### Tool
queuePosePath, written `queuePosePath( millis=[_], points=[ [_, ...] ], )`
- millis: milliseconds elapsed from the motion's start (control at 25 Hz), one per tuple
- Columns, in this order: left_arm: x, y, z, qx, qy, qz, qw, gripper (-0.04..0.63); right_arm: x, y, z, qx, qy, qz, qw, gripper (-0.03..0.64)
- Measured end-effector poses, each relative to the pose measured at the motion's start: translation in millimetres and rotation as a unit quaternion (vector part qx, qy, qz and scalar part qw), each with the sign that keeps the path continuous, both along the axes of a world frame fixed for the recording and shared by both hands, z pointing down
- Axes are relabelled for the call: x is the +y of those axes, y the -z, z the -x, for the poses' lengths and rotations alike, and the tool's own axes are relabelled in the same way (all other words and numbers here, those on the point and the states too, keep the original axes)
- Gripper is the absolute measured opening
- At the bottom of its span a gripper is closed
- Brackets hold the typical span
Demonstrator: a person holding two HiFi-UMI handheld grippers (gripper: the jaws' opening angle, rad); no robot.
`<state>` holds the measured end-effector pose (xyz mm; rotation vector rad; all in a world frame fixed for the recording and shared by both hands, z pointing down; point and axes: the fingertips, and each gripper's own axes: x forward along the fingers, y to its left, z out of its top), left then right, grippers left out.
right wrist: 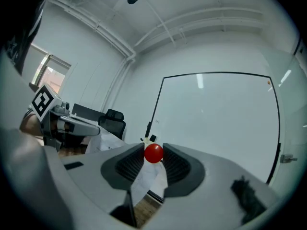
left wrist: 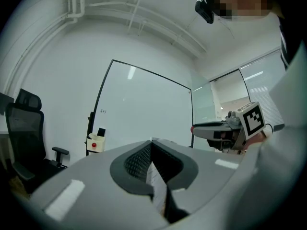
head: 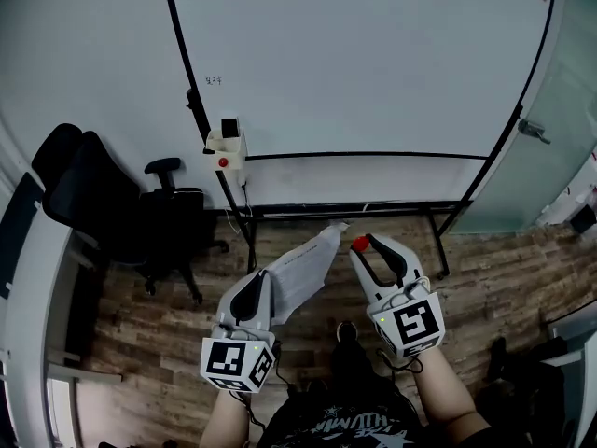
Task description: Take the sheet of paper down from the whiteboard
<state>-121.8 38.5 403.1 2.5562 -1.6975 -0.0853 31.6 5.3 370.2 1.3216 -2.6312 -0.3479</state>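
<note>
The whiteboard (head: pixel 373 63) stands ahead with no sheet on it. The sheet of paper (head: pixel 303 269) hangs off the board, pinched at one end by my left gripper (head: pixel 264 283), which is shut on it; in the left gripper view its edge (left wrist: pixel 156 178) runs between the closed jaws. My right gripper (head: pixel 366 246) is to the right of the sheet and is shut on a small red round magnet (head: pixel 359 244). That magnet (right wrist: pixel 153 153) sits between the pads in the right gripper view, with the paper (right wrist: pixel 146 178) below it. Both grippers point level at the board.
A black office chair (head: pixel 103 203) stands at the left by the wall. A white holder (head: pixel 227 146) with a red dot hangs on the board's frame. The stand's black legs (head: pixel 438 241) rest on the wooden floor. A glass door (head: pixel 560 110) is at the right.
</note>
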Motion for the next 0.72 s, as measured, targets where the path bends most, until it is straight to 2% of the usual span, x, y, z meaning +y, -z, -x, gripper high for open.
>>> queuePosePath(
  millis=[240, 720],
  points=[
    [20, -6, -4, 0.008, -0.011, 0.008, 0.9999, 0.009, 26, -10, -2, 0.008, -0.004, 0.016, 1.000, 0.129],
    [41, -4, -25, 0.010, -0.039, 0.004, 0.9992, 0.008, 57, -7, -20, 0.002, -0.029, 0.012, 1.000, 0.129]
  ],
)
